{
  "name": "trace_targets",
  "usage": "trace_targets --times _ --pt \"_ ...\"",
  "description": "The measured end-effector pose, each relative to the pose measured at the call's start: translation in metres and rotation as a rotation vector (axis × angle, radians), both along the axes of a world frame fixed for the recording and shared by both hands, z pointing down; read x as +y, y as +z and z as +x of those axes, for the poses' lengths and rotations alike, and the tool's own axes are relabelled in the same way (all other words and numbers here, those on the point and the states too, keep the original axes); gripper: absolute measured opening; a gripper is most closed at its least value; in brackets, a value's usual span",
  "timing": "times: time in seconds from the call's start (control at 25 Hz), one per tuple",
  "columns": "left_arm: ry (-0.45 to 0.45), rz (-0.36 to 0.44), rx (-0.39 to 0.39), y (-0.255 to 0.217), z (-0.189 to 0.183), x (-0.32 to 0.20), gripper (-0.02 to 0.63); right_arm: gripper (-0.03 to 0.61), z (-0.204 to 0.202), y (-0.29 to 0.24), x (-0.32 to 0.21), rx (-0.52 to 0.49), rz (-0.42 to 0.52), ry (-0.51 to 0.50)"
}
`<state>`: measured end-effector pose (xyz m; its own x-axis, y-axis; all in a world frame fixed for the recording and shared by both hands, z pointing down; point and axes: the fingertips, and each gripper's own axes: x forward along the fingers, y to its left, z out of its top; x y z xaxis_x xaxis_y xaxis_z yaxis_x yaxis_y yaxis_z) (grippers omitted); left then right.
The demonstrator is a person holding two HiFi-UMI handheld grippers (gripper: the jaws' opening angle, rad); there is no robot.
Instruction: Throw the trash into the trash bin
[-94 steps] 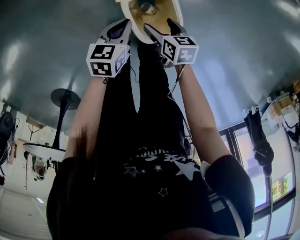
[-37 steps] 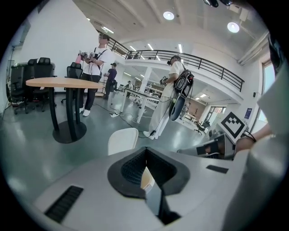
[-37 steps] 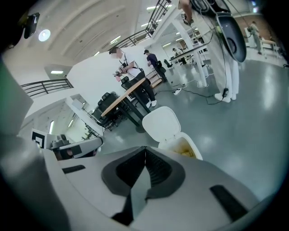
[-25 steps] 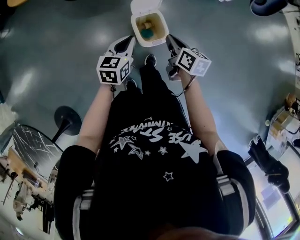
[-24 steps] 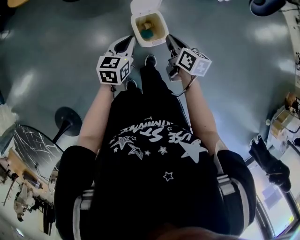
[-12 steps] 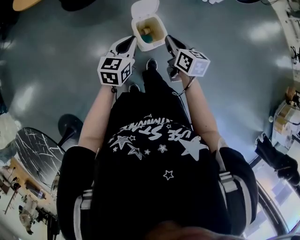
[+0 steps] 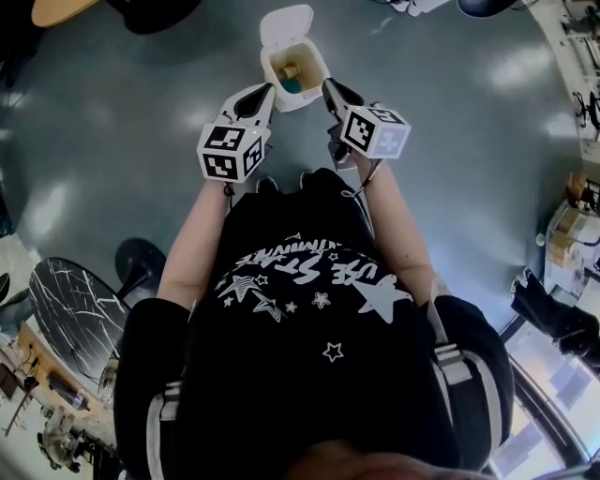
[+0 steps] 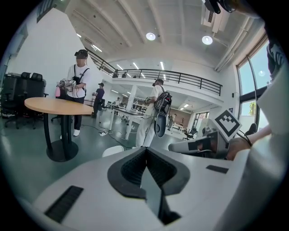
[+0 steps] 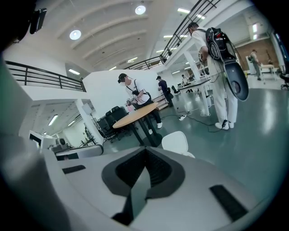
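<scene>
The white trash bin [image 7: 302,70] stands on the grey floor with its lid [image 7: 286,21] flipped up; brown and teal trash lies inside. My left gripper [image 7: 265,89] and right gripper [image 7: 328,85] hover side by side just short of the bin, above it, pointing toward it. In the left gripper view the dark pads [image 8: 135,168] meet with nothing between them, and the bin lid [image 8: 112,150] peeks over the jaws. The right gripper view shows the same: pads [image 9: 156,168] closed and empty, bin lid [image 9: 176,141] just beyond.
A round wooden table [image 8: 53,106] on a black pedestal stands past the bin. Several people stand in the hall, one with a backpack device [image 9: 221,49]. A black pedestal base [image 7: 141,258] and a dark round tabletop [image 7: 70,309] are at my left.
Both grippers have lifted and drawn back from the bin, staying shut. The bin now sits higher in the head view and looks smaller.
</scene>
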<state>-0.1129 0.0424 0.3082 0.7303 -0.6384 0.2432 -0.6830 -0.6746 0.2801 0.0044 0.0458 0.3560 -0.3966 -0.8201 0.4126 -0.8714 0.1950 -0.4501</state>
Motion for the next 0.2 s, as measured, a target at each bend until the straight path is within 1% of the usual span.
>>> trace_targets --times 0.2 --pt "-0.016 0.001 0.003 -0.008 0.013 0.008 0.012 0.006 0.011 -0.012 0.008 0.044 0.027 -0.042"
